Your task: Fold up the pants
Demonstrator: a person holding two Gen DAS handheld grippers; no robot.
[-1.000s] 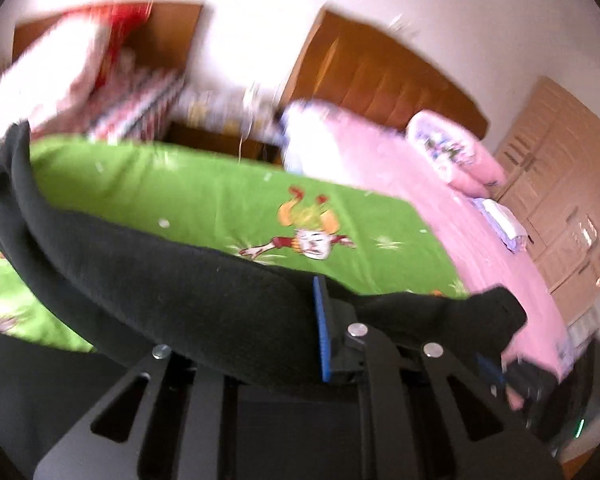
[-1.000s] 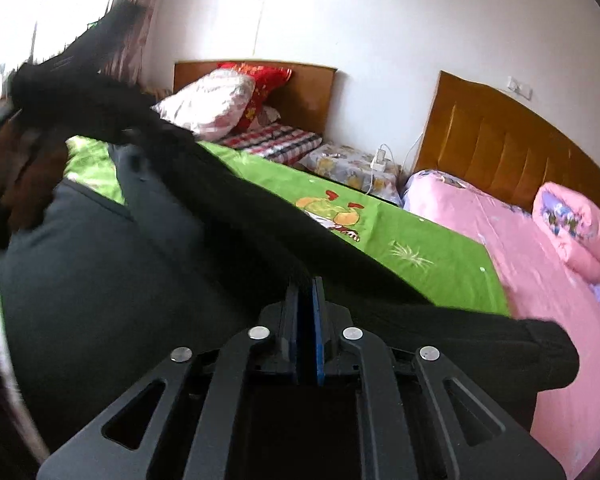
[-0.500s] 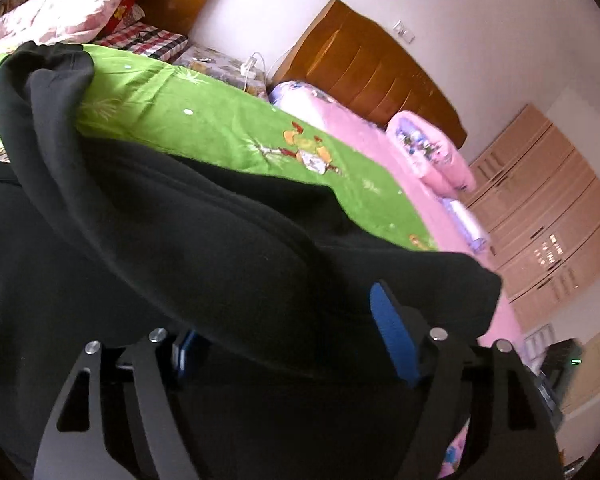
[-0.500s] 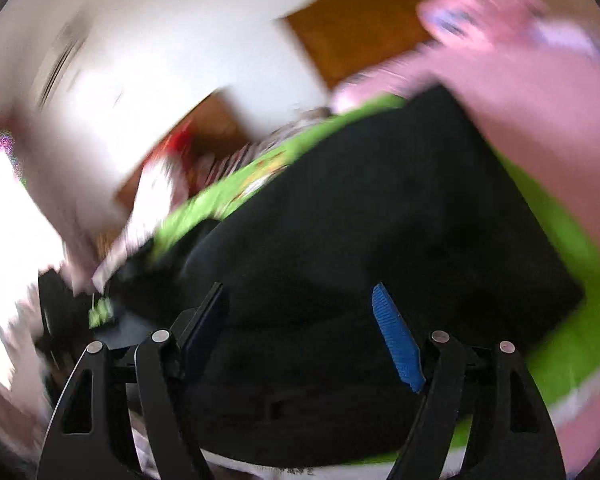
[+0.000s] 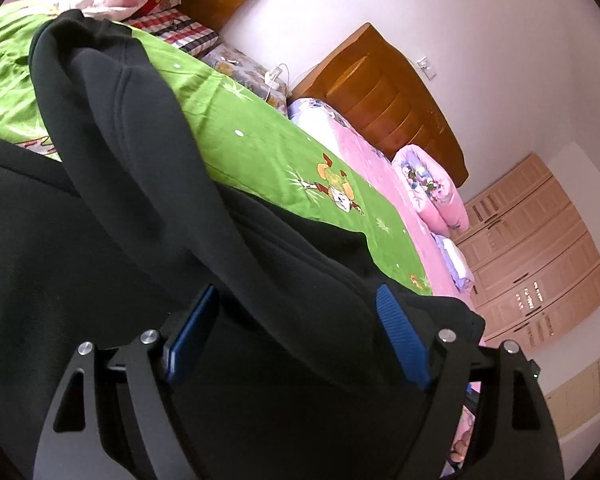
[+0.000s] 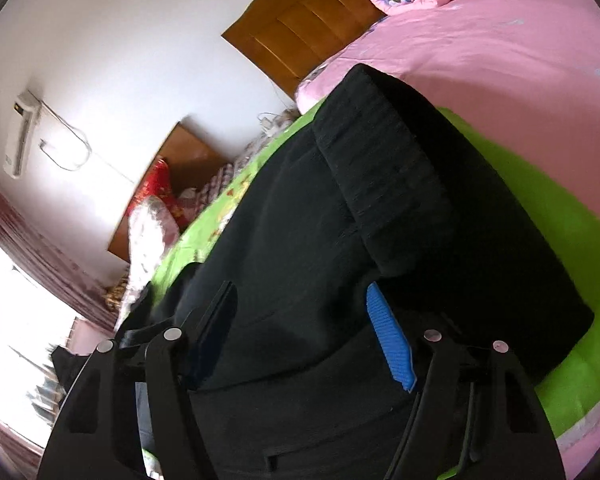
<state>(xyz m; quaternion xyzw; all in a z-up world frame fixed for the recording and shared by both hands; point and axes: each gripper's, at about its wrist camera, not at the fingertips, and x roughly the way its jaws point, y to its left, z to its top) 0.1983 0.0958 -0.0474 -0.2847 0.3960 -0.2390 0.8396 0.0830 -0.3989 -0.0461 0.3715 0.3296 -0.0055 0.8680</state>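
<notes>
On the green sheet [image 5: 260,148], black pants [image 5: 140,220] lie beneath both grippers' released jaws, left opening, right closing.

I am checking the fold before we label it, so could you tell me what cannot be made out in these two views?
- Left wrist view: how the pants lie under the left gripper; its own frame covers them.
- Right wrist view: the pants' near edge, behind the closing right gripper.
- Both views: whether the legs line up; black cloth hides the layers.
- Right wrist view: the window side, washed out by glare.
</notes>
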